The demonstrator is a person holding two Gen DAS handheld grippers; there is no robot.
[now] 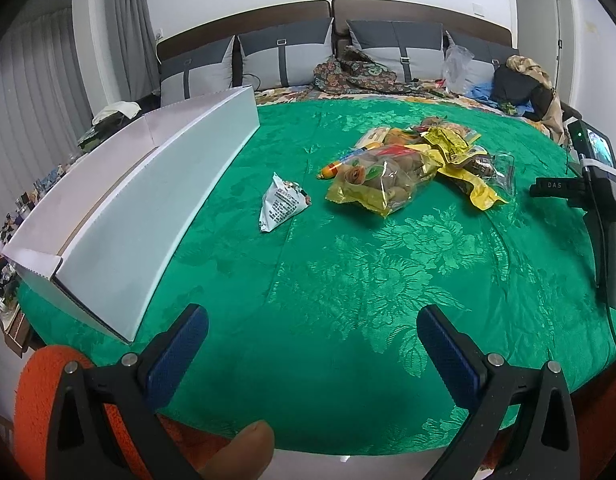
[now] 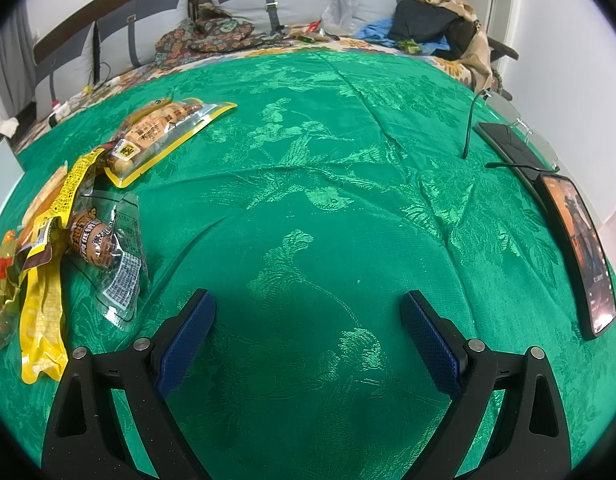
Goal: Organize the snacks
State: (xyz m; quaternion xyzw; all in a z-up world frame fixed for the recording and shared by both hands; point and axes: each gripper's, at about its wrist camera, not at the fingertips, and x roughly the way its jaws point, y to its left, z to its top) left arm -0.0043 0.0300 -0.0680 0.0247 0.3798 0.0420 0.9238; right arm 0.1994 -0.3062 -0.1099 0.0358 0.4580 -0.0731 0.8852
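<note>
1. Snack pile (image 1: 412, 164) sits on the green bedspread (image 1: 348, 280), ahead of the left gripper (image 1: 312, 354) and a bit to its right. It's a jumble of overlapping packets, so I can't give an exact count.
2. One small white triangular packet (image 1: 281, 203) lies apart from the pile, straight ahead of the left gripper, between the pile and the box.
3. One long white box (image 1: 147, 216), open on top, sits ahead-left of the left gripper; from here it looks bare inside.
4. Left gripper: jaws spread wide, gripping nothing, blue pads (image 1: 175, 354) facing each other over bare cloth. A fingertip (image 1: 243, 452) pokes in at the bottom edge.
5. Right gripper (image 2: 308, 342): also spread wide and holding nothing, hovering over cloth.
6. From the right wrist view, one yellow-edged sausage pack (image 2: 163, 132) lies ahead-left, and one clear wrapped sausage (image 2: 107, 248) is closer in, to the left.
7. To the right gripper's right: two phones (image 2: 580, 248) end to end, and one pair of glasses (image 2: 508, 120) beyond them.
</note>
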